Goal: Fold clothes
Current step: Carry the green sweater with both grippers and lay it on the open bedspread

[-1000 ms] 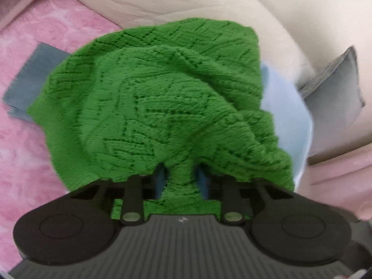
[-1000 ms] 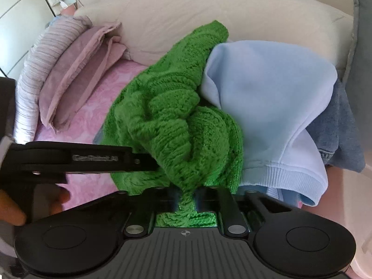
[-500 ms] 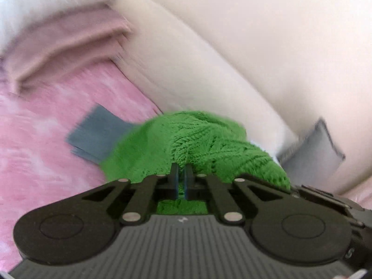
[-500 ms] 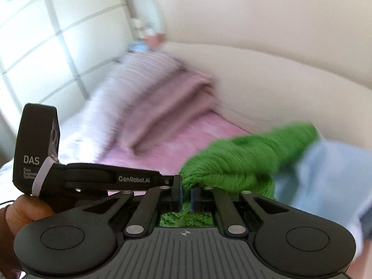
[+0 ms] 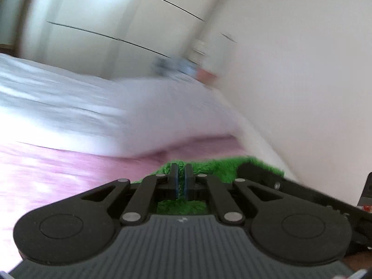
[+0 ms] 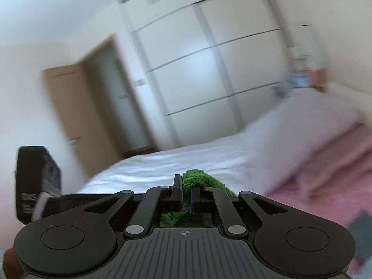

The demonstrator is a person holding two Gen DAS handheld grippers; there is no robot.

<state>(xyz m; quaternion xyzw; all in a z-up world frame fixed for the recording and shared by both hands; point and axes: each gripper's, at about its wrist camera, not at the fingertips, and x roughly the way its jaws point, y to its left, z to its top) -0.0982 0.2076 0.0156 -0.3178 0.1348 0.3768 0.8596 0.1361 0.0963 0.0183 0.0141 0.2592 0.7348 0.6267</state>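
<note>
Left gripper (image 5: 181, 181) is clamped tight, green knit sweater (image 5: 209, 166) bunched around its closed jaws and spilling off to the right. Right gripper (image 6: 185, 196) is pinched down too, a thick fold of that same green knit caught between its pads and humped up just past the tips. So the sweater hangs between both tools, lifted off the pink bedspread (image 5: 58, 174) (both views are badly smeared, so how it drapes below I cannot tell). Beyond lie the white duvet (image 6: 162, 169), the lilac pillows (image 6: 302, 125), the wardrobe doors (image 6: 209, 69) and a wooden door (image 6: 69, 107). My read: chunky open knit, soft and stretchy, light, with plenty of bite for the pads but prone to sagging. Best held at shoulders or hem corners, not mid-panel, for a square fold.
</note>
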